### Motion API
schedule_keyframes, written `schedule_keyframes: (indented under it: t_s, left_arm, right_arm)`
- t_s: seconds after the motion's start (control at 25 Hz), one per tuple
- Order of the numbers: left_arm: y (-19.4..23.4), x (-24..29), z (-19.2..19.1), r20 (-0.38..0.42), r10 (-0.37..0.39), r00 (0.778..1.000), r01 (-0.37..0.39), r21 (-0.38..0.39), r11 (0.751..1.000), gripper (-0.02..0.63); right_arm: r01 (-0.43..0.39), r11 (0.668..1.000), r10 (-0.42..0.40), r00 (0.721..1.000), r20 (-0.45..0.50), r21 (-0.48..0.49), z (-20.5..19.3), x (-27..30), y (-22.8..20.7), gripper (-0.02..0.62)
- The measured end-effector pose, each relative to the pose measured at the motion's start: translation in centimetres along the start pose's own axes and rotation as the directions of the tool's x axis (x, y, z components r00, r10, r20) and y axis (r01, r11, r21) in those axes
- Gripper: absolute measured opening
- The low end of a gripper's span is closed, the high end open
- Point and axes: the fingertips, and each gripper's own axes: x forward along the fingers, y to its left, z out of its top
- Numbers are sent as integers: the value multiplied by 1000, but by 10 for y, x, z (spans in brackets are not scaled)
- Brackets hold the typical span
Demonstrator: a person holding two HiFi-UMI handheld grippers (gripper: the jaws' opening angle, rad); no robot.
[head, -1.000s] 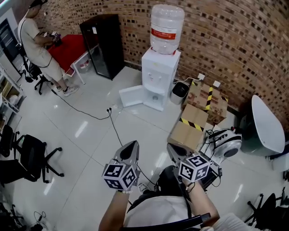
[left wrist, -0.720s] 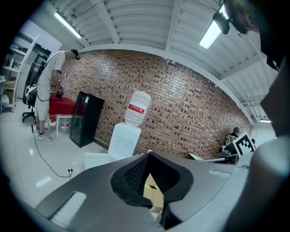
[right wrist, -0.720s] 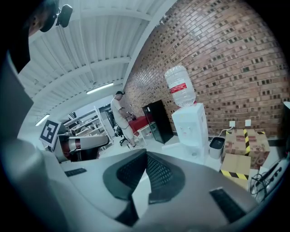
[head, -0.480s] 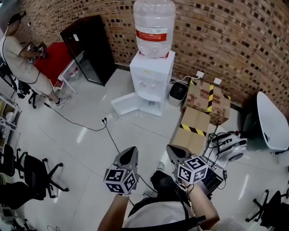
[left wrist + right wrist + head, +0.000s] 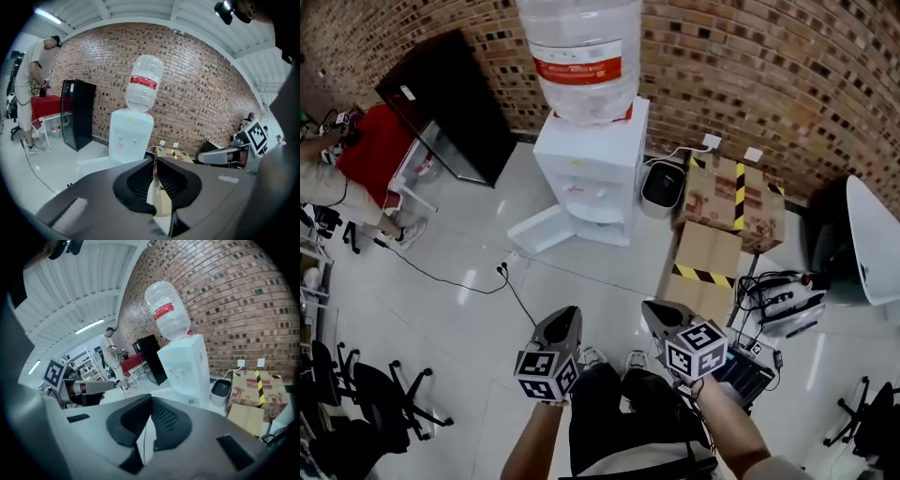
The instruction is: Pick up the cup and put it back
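Two pairs of tongs are carried empty: the left tongs (image 5: 566, 317) all but closed, just easing apart, the right tongs (image 5: 654, 313) closed. Both aim at the water dispenser (image 5: 592, 164), probably seeking the cup, which no view shows.

This is an office workroom with a lab feel. A bare brick wall (image 5: 787, 75) runs across the top of the head view, above a glossy white tile floor (image 5: 441, 319). Against the wall stand a water dispenser (image 5: 586, 173) with its bottle (image 5: 578, 56), a black cabinet (image 5: 450, 108) and taped cardboard boxes (image 5: 712, 234). Swivel chairs (image 5: 389, 412) sit at lower left, and a cable (image 5: 455, 281) trails over the floor. A person (image 5: 30, 89) stands at a red counter (image 5: 375, 150) at the left. A tube light (image 5: 49, 16) hangs under a white panelled ceiling (image 5: 140, 11).
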Motion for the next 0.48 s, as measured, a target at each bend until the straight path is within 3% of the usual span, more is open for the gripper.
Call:
schedule_keyframes:
  t_s: [0.28, 0.48]
  left_arm:
    - [72, 128, -48, -93, -34, 995, 40, 57, 998, 186]
    - [141, 257, -117, -179, -45, 983, 69, 131, 989, 311]
  right_arm:
    - [48, 999, -48, 999, -23, 0, -29, 91, -69, 6]
    - [76, 997, -75, 997, 9, -31, -61, 175, -134, 6]
